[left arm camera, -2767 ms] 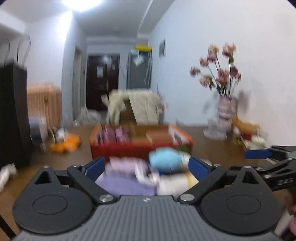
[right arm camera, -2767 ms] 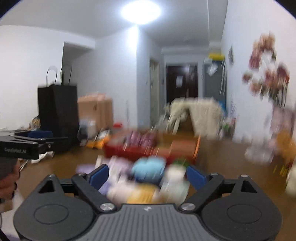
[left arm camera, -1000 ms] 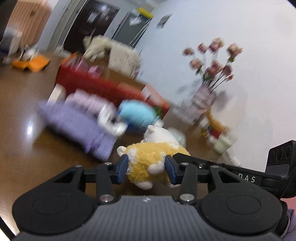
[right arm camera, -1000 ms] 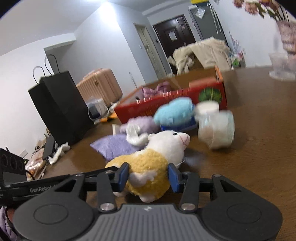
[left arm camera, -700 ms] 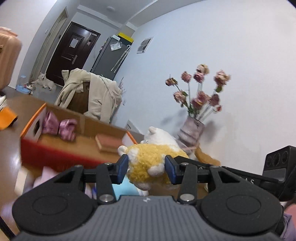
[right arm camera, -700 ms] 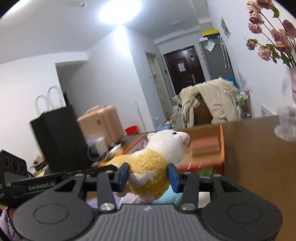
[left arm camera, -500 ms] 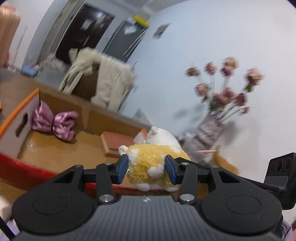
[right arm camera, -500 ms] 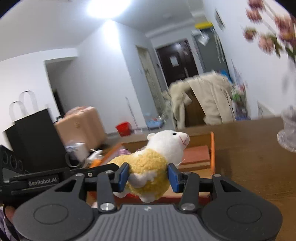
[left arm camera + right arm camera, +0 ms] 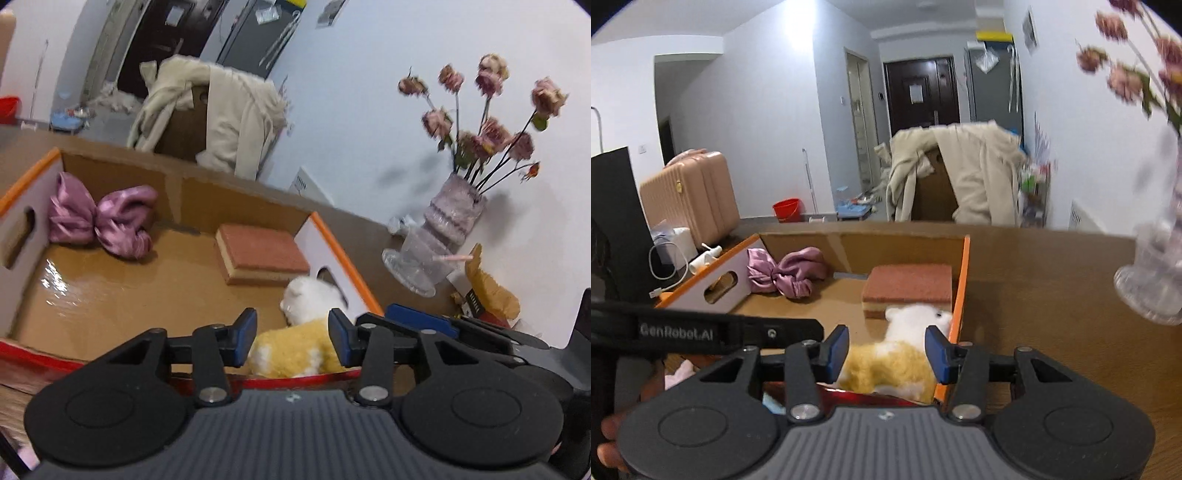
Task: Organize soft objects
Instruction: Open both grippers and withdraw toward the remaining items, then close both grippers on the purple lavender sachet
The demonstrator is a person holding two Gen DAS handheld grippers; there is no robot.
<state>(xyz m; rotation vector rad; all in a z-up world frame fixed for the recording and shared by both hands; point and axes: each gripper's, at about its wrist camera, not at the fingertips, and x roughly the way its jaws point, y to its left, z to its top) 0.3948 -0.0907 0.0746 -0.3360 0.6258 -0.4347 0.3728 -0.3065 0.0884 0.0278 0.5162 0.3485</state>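
Nearest in both wrist views, the yellow-and-white plush sheep point(image 9: 295, 347) sits between blue pads. The left gripper point(image 9: 291, 338) and the right gripper point(image 9: 888, 350) each frame its yellow body, yet the jaws now stand wider than the toy, with a gap visible beside the pads in both views; whether any pad touches the fur I cannot tell. The sheep appears to lie inside the cardboard box point(image 9: 962, 280), in the near right corner, its white head against the orange-edged right wall. In the left wrist view the other gripper's arm reaches in from the right, just beside the sheep.

Just beyond the sheep, a brown-topped sponge block point(image 9: 908, 286) lies on the box floor against the same right wall. Farther left, toward the far corner, a crumpled purple satin bow point(image 9: 103, 221) rests near the left wall with its hand-hole.

The box stands on a brown wooden table point(image 9: 1052, 295). To the right, a glass vase of dried pink roses point(image 9: 458, 210) stands near the white wall. Beyond the table, a beige coat point(image 9: 967, 170) drapes over a chair, and a pink suitcase point(image 9: 690, 192) stands far left.
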